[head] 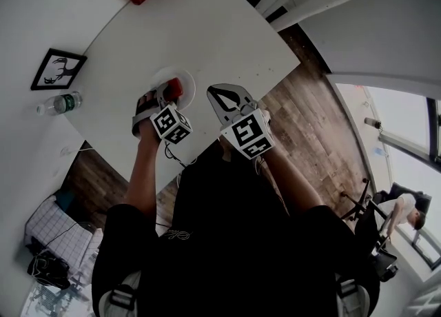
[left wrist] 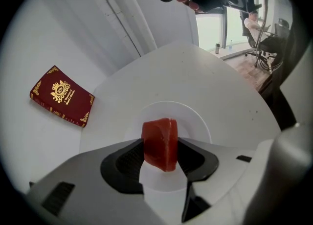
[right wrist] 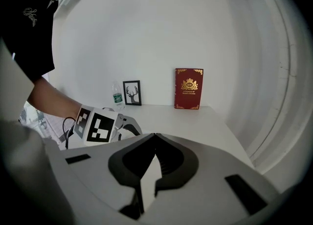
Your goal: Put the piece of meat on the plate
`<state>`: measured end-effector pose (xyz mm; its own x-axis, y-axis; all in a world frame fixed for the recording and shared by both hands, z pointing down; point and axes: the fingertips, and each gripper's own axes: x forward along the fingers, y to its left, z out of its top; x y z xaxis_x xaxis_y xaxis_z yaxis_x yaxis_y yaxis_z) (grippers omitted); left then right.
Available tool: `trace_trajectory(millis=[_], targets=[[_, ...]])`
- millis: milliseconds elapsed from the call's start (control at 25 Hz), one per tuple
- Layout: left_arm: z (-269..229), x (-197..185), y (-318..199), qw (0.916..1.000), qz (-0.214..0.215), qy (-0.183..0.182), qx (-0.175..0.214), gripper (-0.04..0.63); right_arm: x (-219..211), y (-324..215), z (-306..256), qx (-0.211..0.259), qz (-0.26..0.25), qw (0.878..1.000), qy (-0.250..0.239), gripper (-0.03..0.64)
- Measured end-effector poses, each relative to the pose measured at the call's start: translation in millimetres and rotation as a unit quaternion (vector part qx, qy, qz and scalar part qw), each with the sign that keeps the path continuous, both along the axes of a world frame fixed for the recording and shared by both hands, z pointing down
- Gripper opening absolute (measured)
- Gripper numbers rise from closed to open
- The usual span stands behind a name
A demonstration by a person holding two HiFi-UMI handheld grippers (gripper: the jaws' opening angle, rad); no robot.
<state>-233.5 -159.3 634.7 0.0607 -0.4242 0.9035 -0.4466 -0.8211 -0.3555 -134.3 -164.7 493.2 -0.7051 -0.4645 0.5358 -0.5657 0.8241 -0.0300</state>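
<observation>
A red chunk of meat [left wrist: 159, 143] stands on edge on the small white plate [left wrist: 195, 121], near the front edge of the white round table [left wrist: 210, 72]. My left gripper [left wrist: 160, 142] points steeply down over the plate, and its jaws flank the meat on both sides without squeezing it. In the head view the meat [head: 176, 88] shows at the plate [head: 187, 76] just beyond the left gripper [head: 163, 95]. My right gripper [head: 212, 92] hovers to the right of the plate, and its tips [right wrist: 155, 135] meet with nothing between them.
A dark red book with gold print [left wrist: 62, 96] stands at the table's far side against the wall. A framed deer picture [head: 58, 69] and a water bottle [head: 60, 103] stand at the left. Wooden floor [head: 310, 123] lies beyond the table's right edge.
</observation>
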Motion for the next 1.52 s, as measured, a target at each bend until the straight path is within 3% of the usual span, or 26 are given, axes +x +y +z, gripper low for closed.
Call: trace_trajectory(millis=[520, 720, 1040, 1160, 1280, 1400, 1520], targets=[[0, 3, 4, 0.9998, 0.002, 0.007, -0.016, 0.215, -6, 6, -6, 0.01, -0.019, 1.0, 0.013, 0.021], [-4, 6, 3, 0.9991, -0.015, 0.035, -0.017, 0.218, -8, 10, -8, 0.014, -0.022, 1.0, 0.016, 0.021], [-19, 9, 2, 0.9986, -0.022, 0.049, -0.001, 0.218, -11, 13, -14, 0.02, -0.025, 0.999, 0.016, 0.021], [-29, 11, 5, 0.9963, -0.04, 0.076, 0.003, 0.218, -14, 15, -15, 0.02, -0.03, 0.999, 0.016, 0.021], [-42, 14, 9, 0.9891, -0.074, 0.127, 0.011, 0.21, -19, 17, -14, 0.017, -0.031, 0.999, 0.015, 0.021], [-54, 21, 15, 0.9788, -0.105, 0.173, 0.026, 0.169, -26, 15, -12, 0.015, -0.036, 0.999, 0.014, 0.021], [-65, 21, 21, 0.9731, -0.124, 0.186, 0.057, 0.09, -35, 15, -12, 0.015, -0.044, 0.999, 0.013, 0.021]])
